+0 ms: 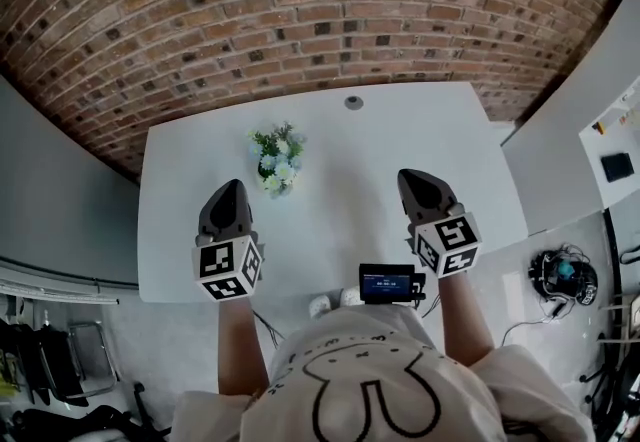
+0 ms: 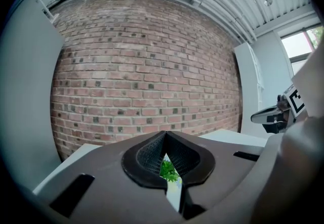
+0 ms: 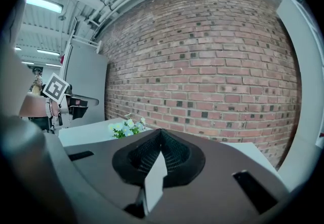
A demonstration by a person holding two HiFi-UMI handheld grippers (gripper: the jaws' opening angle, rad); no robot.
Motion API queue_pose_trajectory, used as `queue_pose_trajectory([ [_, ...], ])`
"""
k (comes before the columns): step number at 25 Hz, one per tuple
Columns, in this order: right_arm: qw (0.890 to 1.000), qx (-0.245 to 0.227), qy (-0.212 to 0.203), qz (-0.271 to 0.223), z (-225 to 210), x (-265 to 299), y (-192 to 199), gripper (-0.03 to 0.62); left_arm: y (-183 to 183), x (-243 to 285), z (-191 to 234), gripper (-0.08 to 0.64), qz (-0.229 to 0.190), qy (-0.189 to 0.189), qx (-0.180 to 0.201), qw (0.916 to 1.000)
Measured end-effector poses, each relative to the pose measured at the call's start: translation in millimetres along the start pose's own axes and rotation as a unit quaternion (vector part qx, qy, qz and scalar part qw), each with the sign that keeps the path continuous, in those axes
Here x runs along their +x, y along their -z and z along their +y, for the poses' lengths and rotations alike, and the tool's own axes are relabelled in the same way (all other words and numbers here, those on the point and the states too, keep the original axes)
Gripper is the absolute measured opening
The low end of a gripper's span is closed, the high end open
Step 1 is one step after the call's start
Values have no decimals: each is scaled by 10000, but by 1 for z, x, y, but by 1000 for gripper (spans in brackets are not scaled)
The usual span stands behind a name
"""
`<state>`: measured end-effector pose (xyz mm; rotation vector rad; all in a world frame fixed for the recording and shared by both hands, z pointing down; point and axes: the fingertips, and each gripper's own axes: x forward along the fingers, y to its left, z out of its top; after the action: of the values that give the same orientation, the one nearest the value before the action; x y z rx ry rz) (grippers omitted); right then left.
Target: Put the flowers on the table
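A small bunch of white and pale blue flowers (image 1: pixel 277 158) with green leaves lies on the white table (image 1: pixel 440 130), left of its middle. My left gripper (image 1: pixel 233 186) hovers just short of the bunch, shut and holding nothing. In the left gripper view the jaws (image 2: pixel 165 136) meet at the tip, and green leaves (image 2: pixel 167 170) show through the slit below. My right gripper (image 1: pixel 410 176) hangs over the table's right half, also shut and empty. In the right gripper view the flowers (image 3: pixel 126 127) lie to the left, beyond the closed jaws (image 3: pixel 161 133).
A small grey round fitting (image 1: pixel 354 102) sits near the table's far edge. A black device with a lit screen (image 1: pixel 390 282) is at the near edge. A brick wall (image 1: pixel 300 10) stands behind the table, grey partitions (image 1: pixel 60 200) flank it, and cables and gear (image 1: pixel 563 277) lie on the floor at right.
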<state>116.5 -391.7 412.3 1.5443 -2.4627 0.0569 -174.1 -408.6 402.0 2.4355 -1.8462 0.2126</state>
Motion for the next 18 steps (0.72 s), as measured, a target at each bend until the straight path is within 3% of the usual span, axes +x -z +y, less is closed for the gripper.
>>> queue_pose_trajectory([
  [7,9996,-105,130,-246,-6,-5,-16,14,-21,-1,-2,12,-391,91,126,9991],
  [18,9983,-349,179,-436,-5,-9,-32,14,-32,2,-3,12,-535,219,198,9981],
])
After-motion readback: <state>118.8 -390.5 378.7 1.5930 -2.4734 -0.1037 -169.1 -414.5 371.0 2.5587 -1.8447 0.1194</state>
